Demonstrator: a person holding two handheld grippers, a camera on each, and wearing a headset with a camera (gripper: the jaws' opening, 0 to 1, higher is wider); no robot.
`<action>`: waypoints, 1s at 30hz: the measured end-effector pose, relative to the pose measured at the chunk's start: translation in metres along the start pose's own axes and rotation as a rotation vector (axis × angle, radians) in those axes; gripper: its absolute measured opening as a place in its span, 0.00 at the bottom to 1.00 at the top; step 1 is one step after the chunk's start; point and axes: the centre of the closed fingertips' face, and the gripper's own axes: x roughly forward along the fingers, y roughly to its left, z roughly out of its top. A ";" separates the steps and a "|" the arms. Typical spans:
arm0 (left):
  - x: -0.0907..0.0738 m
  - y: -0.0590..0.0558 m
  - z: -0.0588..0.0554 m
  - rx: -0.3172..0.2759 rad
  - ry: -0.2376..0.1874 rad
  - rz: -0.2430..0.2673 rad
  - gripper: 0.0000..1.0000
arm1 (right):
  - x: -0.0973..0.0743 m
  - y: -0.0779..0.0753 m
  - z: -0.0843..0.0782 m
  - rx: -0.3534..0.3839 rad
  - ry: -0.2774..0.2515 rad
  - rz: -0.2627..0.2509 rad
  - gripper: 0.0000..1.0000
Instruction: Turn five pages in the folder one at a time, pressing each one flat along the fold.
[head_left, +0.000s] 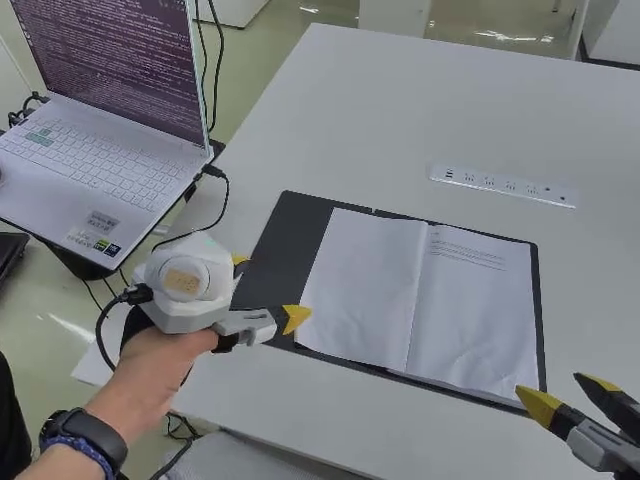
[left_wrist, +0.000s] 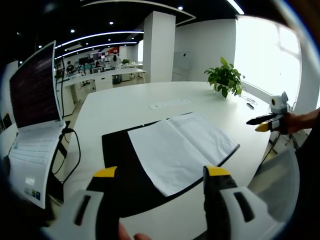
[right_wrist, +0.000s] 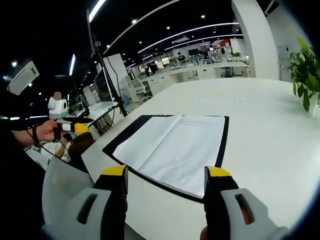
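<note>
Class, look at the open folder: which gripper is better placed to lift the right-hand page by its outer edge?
Probably the right gripper: it is open and beside the folder's near right corner, close to that page. The left gripper sits at the opposite edge.

Folder (head_left: 370, 285) open on table (head_left: 400, 100); laptop (head_left: 100, 130) left of it; power strip (head_left: 503, 186) behind.

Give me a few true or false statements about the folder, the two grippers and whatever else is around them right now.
The folder lies open on the table. True.
The left gripper is clamped on a page. False: its jaws are open and hold nothing.
A power strip lies on the table beyond the folder. True.
The laptop is closed. False: its lid is up and the screen is lit.
The right gripper has its jaws open. True.
</note>
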 end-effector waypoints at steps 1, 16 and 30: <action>-0.001 0.000 0.000 -0.002 -0.001 0.002 0.68 | 0.000 0.000 -0.001 -0.001 0.001 0.000 0.61; -0.015 0.007 0.006 -0.009 -0.019 0.018 0.71 | -0.005 0.006 -0.003 -0.014 0.010 0.009 0.63; 0.004 -0.024 0.022 0.031 -0.013 -0.054 0.73 | -0.010 0.006 -0.002 -0.010 0.007 0.009 0.65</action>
